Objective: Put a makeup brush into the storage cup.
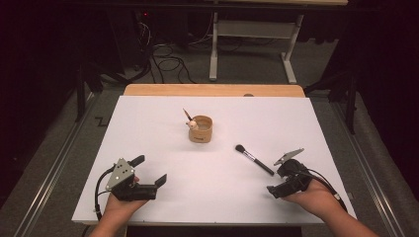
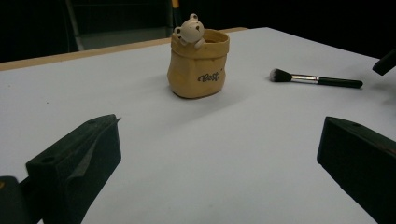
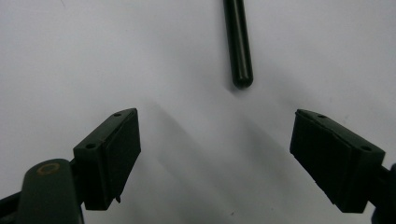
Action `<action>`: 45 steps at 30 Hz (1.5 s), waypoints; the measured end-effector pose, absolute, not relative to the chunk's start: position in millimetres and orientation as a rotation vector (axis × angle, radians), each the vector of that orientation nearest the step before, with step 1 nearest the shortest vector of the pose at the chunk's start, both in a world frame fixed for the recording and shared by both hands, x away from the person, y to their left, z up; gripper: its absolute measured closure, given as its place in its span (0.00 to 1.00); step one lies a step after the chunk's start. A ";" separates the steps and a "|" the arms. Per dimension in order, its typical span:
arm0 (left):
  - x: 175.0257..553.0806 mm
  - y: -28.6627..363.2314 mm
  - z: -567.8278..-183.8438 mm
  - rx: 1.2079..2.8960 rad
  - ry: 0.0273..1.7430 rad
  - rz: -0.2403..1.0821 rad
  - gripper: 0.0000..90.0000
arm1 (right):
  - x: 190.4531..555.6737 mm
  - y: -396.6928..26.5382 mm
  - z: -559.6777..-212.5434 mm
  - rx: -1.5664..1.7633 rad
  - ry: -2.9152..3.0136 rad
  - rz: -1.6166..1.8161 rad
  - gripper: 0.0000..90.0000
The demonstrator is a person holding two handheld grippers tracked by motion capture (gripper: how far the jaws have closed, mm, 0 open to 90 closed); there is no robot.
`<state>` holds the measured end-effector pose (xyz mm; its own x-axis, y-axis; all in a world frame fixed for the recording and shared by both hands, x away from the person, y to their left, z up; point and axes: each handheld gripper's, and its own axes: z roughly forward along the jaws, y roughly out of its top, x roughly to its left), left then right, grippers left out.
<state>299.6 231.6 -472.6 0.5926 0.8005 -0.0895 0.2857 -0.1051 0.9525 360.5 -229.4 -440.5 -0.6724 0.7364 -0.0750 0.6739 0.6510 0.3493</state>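
Note:
A tan pouch-shaped cup [image 1: 200,129] [image 2: 198,65] with a small bear figure on its rim stands mid-table, a thin dark stick [image 1: 187,114] poking out of it. A black makeup brush [image 1: 254,159] [image 2: 317,80] lies flat to its right, bristles toward the cup. My right gripper [image 1: 276,180] [image 3: 215,140] is open just behind the brush's handle end [image 3: 238,42], nothing between its jaws. My left gripper [image 1: 152,169] [image 2: 219,140] rests open at the near left, facing the cup from a distance, with nothing in it.
A white board [image 1: 148,123] covers the wooden table [image 1: 212,90], whose far edge shows beyond it. A wide stretch of bare board lies between the two grippers. On the floor behind are cables [image 1: 168,59] and a white desk frame [image 1: 252,44].

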 end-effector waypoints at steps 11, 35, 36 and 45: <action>299.1 231.3 -472.2 1.680 0.898 0.560 0.01 | 373.7 -218.2 -440.0 1.129 2.670 0.432 0.23; 299.2 232.2 -472.3 1.689 0.889 0.554 0.01 | 400.3 -210.5 -441.7 1.124 2.688 0.423 0.42; 299.3 232.3 -472.4 1.690 0.890 0.553 0.01 | 400.8 -210.7 -441.5 1.140 2.683 0.428 0.44; 299.1 231.1 -472.7 1.688 0.889 0.551 0.01 | 402.7 -210.8 -443.2 1.150 2.684 0.459 0.59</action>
<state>299.1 231.1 -472.7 0.6109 0.7878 -0.0788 0.2800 -0.1218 0.9523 402.7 -210.8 -443.2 -0.6827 0.7291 -0.0483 0.6715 0.6521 0.3518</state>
